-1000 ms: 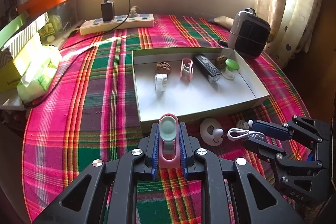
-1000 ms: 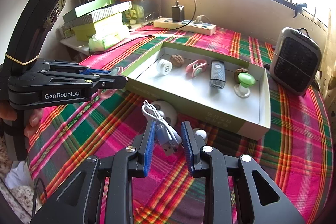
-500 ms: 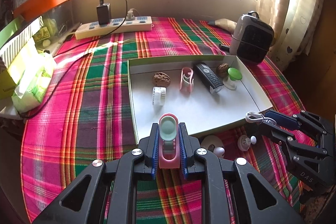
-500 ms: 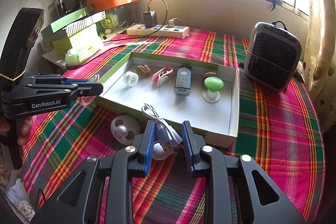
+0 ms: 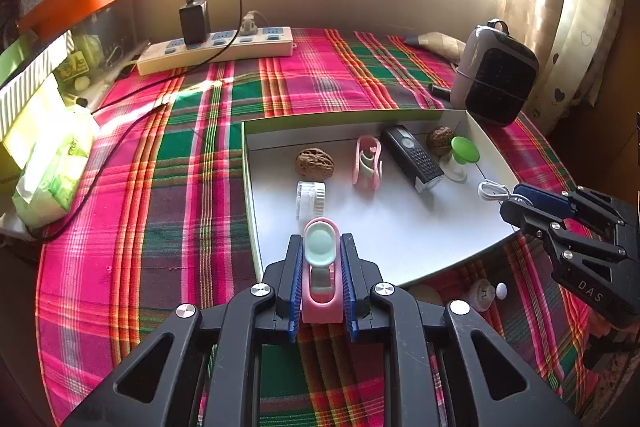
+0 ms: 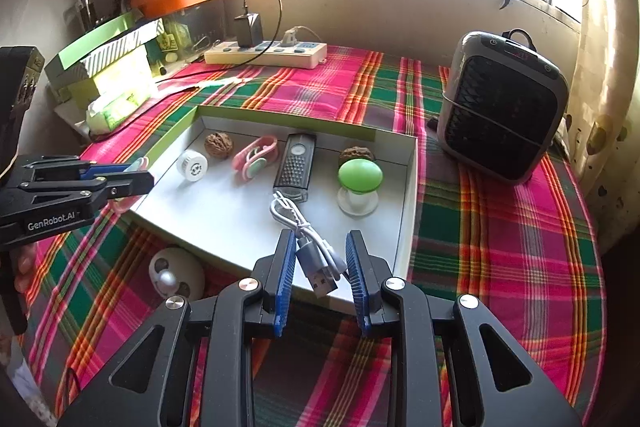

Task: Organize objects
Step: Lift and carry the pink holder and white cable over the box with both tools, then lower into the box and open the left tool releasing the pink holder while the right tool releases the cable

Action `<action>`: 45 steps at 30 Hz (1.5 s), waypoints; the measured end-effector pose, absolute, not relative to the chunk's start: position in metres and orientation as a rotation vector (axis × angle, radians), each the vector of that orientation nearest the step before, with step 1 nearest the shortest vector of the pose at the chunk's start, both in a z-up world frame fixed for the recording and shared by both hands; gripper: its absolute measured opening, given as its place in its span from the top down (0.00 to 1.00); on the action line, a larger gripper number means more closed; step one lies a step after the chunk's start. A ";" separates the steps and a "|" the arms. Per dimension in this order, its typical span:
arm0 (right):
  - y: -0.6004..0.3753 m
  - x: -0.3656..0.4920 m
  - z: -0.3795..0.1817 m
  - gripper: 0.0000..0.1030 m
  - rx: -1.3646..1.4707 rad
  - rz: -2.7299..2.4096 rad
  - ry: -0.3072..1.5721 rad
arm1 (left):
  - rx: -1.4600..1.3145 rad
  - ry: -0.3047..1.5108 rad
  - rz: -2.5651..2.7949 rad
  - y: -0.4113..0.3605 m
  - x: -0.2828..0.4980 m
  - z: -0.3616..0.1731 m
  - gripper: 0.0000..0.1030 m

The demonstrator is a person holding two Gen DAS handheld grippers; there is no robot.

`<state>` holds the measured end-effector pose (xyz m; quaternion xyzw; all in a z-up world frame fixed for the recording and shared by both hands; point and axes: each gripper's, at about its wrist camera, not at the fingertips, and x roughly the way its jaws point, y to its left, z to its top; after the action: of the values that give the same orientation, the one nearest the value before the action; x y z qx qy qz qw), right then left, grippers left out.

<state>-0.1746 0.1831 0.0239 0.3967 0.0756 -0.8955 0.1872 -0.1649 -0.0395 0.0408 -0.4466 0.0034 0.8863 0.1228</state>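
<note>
My left gripper (image 5: 320, 243) is shut on a pink clip (image 5: 320, 267) with a mint pad, held over the near edge of the white box (image 5: 400, 247). My right gripper (image 6: 320, 239) is shut on a coiled white USB cable (image 6: 308, 243) above the box's (image 6: 224, 211) near right part. In the left wrist view the right gripper (image 5: 508, 203) shows at the right with the cable's loop (image 5: 490, 189). The left gripper (image 6: 140, 179) shows at the left in the right wrist view. Inside the box lie a walnut (image 5: 314, 163), a white reel (image 5: 310, 197), another pink clip (image 5: 366, 163), a black device (image 5: 412, 157) and a green mushroom-shaped thing (image 6: 358, 177).
A grey heater (image 6: 500, 107) stands at the back right on the plaid cloth. A power strip (image 5: 216, 47) with a charger lies at the back. A white round gadget (image 6: 176, 275) and a small white plug (image 5: 484, 293) lie before the box. Tissues (image 5: 52, 167) and boxes sit left.
Both grippers moved forward toward the box. The right one carried the cable from over the cloth to above the box's near right part; the left one brought the clip over the near edge.
</note>
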 end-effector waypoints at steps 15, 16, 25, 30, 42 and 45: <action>0.178 -0.204 0.005 0.74 1.208 -2.462 0.312 | -1.374 0.035 2.559 -0.033 -0.186 0.023 0.85; 0.178 -0.206 0.004 0.74 1.212 -2.460 0.314 | -1.381 0.037 2.557 -0.033 -0.187 0.021 0.85; 0.177 -0.212 -0.002 0.74 1.235 -2.447 0.333 | -1.401 0.048 2.549 -0.031 -0.194 0.016 0.85; 0.176 -0.213 -0.003 0.74 1.233 -2.451 0.353 | -1.412 0.070 2.545 -0.026 -0.196 0.012 0.85; 0.173 -0.214 -0.003 0.73 1.229 -2.459 0.377 | -1.416 0.073 2.553 -0.024 -0.197 0.012 0.84; 0.173 -0.214 -0.003 0.73 1.227 -2.458 0.374 | -1.417 0.077 2.554 -0.024 -0.197 0.012 0.84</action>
<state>-0.2139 0.1731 -0.0031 0.4350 0.1325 -0.8715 0.1835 -0.1974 -0.0239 0.0125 -0.4821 0.0263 0.8688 0.1096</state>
